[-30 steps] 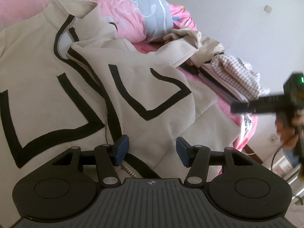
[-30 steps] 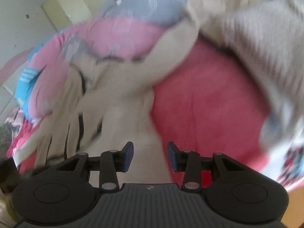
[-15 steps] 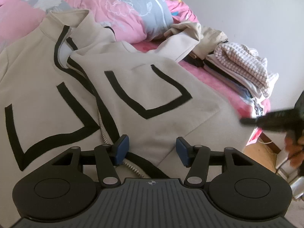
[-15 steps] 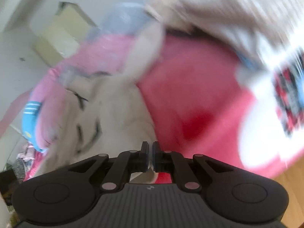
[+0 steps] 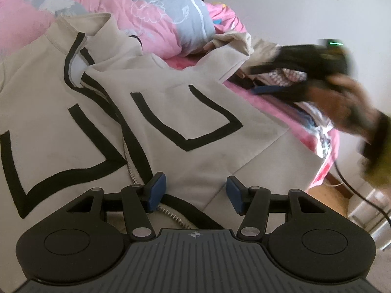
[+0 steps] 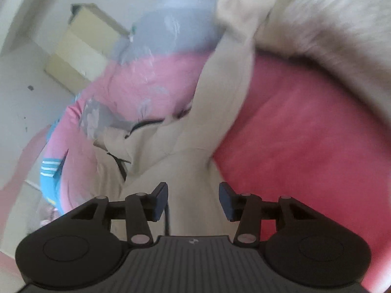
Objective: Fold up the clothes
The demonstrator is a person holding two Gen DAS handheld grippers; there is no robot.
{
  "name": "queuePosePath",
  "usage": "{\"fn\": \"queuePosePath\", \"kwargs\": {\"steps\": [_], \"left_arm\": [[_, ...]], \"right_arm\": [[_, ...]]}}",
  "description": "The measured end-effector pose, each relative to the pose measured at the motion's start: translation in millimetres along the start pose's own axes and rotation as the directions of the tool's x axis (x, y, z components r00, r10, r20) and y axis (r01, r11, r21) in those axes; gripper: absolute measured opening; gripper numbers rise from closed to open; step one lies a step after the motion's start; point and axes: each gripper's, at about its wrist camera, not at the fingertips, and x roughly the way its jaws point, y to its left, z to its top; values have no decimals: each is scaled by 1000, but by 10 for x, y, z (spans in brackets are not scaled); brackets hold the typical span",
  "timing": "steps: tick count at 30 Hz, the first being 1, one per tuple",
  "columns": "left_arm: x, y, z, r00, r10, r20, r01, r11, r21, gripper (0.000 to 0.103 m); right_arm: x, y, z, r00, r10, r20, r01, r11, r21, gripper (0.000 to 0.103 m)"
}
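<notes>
A cream jacket [image 5: 151, 127] with black trim lies spread across a bed covered by a pink sheet [image 6: 305, 134], its sleeve reaching toward the far edge. A pink-and-grey quilt [image 5: 156, 17] is bunched beyond its collar, under a white wall [image 5: 281, 7]. The left gripper [image 5: 194, 191] hovers half open over the hem, gripping nothing. The right gripper [image 6: 193, 199], jaws opening and empty, hangs above the jacket's side.

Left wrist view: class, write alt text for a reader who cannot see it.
A beige zip-up jacket with black trim lies spread on a pink bed sheet, the open left gripper above its hem. At right, a blurred hand carries the right gripper, its jaws opening, near the jacket's sleeve.
</notes>
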Motion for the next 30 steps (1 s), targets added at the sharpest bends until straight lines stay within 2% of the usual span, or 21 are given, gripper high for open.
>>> {"fn": "queuePosePath", "kwargs": {"steps": [2, 4, 6, 7, 8, 10, 12, 13, 15, 19, 21, 22, 23, 25, 27, 29, 30], "left_arm": [[-9, 43, -9, 1000, -21, 6, 21, 1000, -15, 55], [-15, 85, -20, 999, -42, 13, 42, 999, -29, 55], [-18, 114, -25, 998, -57, 16, 57, 998, -38, 55], [-19, 127, -27, 998, -64, 17, 64, 997, -42, 54], [-21, 135, -33, 998, -68, 16, 69, 997, -46, 54], [-18, 133, -34, 997, -70, 10, 70, 997, -42, 54], [-16, 113, -30, 998, -65, 1, 65, 998, -27, 54], [-16, 103, -27, 998, -61, -3, 61, 998, -18, 54], [-20, 90, -20, 999, -52, -2, 52, 998, -20, 54], [-29, 62, -11, 999, -36, 2, 36, 999, -33, 54], [-29, 46, -3, 1000, -27, 0, 27, 999, -34, 54], [-28, 43, 2, 1000, -25, -1, 25, 999, -35, 54], [-27, 39, 5, 1000, -23, -1, 22, 999, -37, 54], [-27, 41, 15, 1000, -20, -2, 19, 999, -42, 54], [-31, 36, 30, 1000, -16, -3, 16, 999, -48, 55], [-31, 23, 50, 1000, -10, -3, 9, 998, -55, 55], [-33, 19, 61, 1000, -6, -1, 6, 998, -60, 55]], "right_arm": [[419, -79, 276, 997, -39, -68, 44, 996, 76, 49], [750, -192, 478, 994, -5, -113, 22, 990, 141, 48], [992, -248, 610, 990, 26, -139, -2, 986, 167, 26], [1015, -179, 644, 992, 8, -123, 6, 993, 114, 9], [1034, -106, 677, 994, -9, -105, 15, 998, 58, 8], [941, 200, 712, 999, -11, -35, 4, 986, -168, 8], [871, 429, 731, 999, -15, 37, 27, 936, -352, 5], [927, 431, 740, 997, -58, 47, 72, 914, -400, 4], [1042, 433, 757, 987, -143, 73, 160, 857, -490, 4], [1356, 112, 630, 945, -319, 72, 310, 802, -511, 5], [1246, -9, 614, 950, -298, 89, 306, 846, -437, 11], [1162, -18, 626, 945, -313, 99, 326, 858, -396, 25], [1054, -11, 623, 934, -337, 119, 357, 858, -369, 29], [728, 11, 597, 931, -332, 152, 364, 859, -360, 30], [357, 77, 489, 958, -243, 150, 284, 863, -418, 29], [164, 241, 273, 973, -198, 120, 231, 815, -532, 29], [103, 303, 140, 972, -207, 108, 231, 783, -577, 29]]}}
